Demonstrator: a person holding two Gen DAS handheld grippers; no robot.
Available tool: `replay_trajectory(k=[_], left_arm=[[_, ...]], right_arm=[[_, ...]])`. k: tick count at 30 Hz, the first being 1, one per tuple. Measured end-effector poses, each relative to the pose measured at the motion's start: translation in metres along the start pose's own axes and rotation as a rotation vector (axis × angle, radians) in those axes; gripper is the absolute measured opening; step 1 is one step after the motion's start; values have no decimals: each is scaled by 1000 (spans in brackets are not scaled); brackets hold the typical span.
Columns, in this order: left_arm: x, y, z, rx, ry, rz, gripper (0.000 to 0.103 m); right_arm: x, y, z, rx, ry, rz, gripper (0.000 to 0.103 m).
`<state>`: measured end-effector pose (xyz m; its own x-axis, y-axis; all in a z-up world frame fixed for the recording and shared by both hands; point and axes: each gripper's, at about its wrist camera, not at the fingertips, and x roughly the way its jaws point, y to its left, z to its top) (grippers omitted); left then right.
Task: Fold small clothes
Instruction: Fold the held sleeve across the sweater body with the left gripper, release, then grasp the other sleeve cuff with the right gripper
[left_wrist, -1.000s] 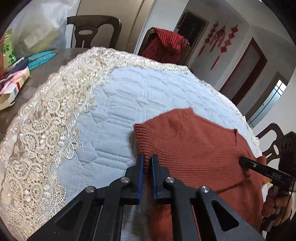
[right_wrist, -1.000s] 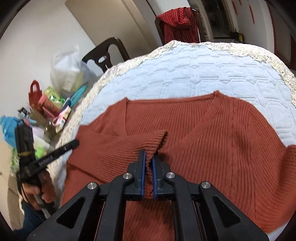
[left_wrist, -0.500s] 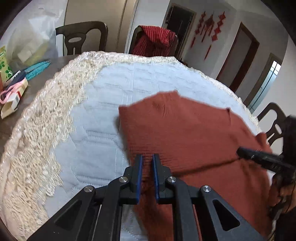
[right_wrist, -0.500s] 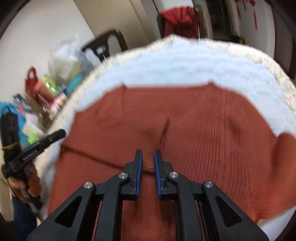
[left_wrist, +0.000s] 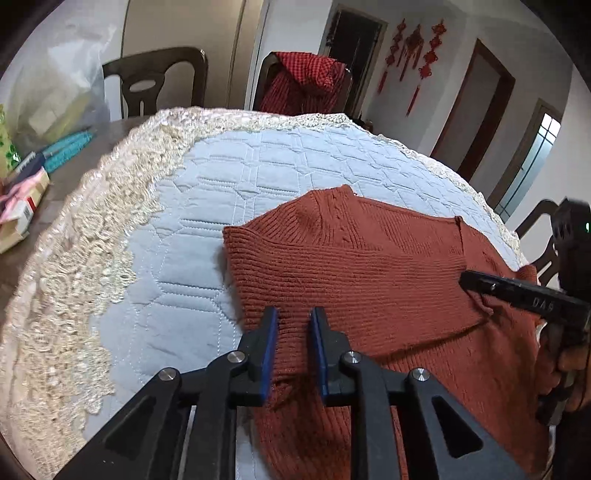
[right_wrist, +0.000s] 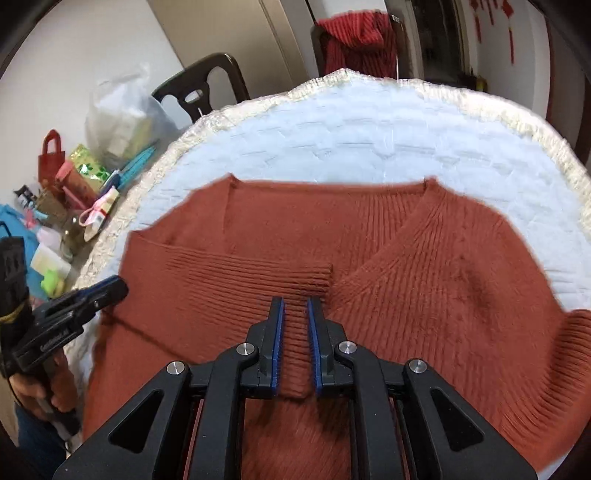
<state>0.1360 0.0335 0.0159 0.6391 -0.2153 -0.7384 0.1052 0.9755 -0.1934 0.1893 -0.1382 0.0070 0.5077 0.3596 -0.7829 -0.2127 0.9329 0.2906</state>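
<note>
A rust-red knit sweater (left_wrist: 369, 280) lies flat on the quilted pale-blue tablecloth (left_wrist: 229, 177). One ribbed sleeve (right_wrist: 240, 273) is folded across its chest, the cuff ending near the V-neck. My left gripper (left_wrist: 293, 314) hovers over the sweater's left side edge; its jaws are opening and the pads do not press the knit seen between them. My right gripper (right_wrist: 294, 302) stands just above the folded sleeve's cuff, its jaws slightly apart and clear of the cloth. Each gripper shows in the other's view: the right gripper (left_wrist: 467, 280) and the left gripper (right_wrist: 114, 288), each held by a hand.
A cream lace border (left_wrist: 92, 236) rings the tablecloth. Boxes, a plastic bag (left_wrist: 48, 107) and small items crowd the dark tabletop to the left. Dark chairs stand behind the table, one draped with a red checked garment (left_wrist: 303, 81).
Both grippers were shut on the knit a second ago; both have let go and their jaws now stand apart. The sleeve now lies flat across the sweater's chest.
</note>
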Motion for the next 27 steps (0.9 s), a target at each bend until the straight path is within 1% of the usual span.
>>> replay_trajectory(k=[2,4,5,6,7,8,10,13,14,15,16,17,18,19,23,27], left_arm=[[-10,-2,-5,12,-13,-9,25],[-11,-1,-12,27,-10,-13,34],[-8,0,-16,29,0,-2,39],[-6,3,-17,15,10,0,41],[-7,5,-18,-5,10,-9,40],[-11,5,-17,-16,9,-8,40],[-22,0,-20,-3,-12,10,40],[-40,-10,-28,13,-32,2,41],[-45,-13,-31,14,-40,-4,43],[-51,-17,-34,15,-48,-7,45],[-56,-21,-39,15,-55,-11,48],[-61,-26,-42,16,-57,-18,51],[-64,-31,-46,20,-57,-27,51],[-68,-36,-50,26,-57,-36,52],[-76,-56,-65,61,-53,-40,57],[-77,-64,-74,66,-38,-51,57]], right_arm=[[-11,2,-4,-3,-11,-6,13],[-20,7,-13,-30,-15,-10,13],[-22,8,-20,-42,-8,-2,13],[-19,8,-27,-55,14,-7,13],[-17,8,-31,-60,28,-16,14],[-21,8,-34,-56,10,-13,15],[-31,8,-39,-44,11,-11,15],[-58,9,-50,-49,-38,5,15],[-65,9,-53,-47,-49,6,16],[-71,8,-57,-42,-59,8,19],[-78,7,-62,-35,-68,13,27],[-85,5,-67,-27,-77,15,32],[-91,3,-73,-20,-86,15,39],[-96,2,-77,-14,-92,12,40],[-114,-8,-98,18,-113,-20,40],[-128,-25,-114,75,-131,-49,40]])
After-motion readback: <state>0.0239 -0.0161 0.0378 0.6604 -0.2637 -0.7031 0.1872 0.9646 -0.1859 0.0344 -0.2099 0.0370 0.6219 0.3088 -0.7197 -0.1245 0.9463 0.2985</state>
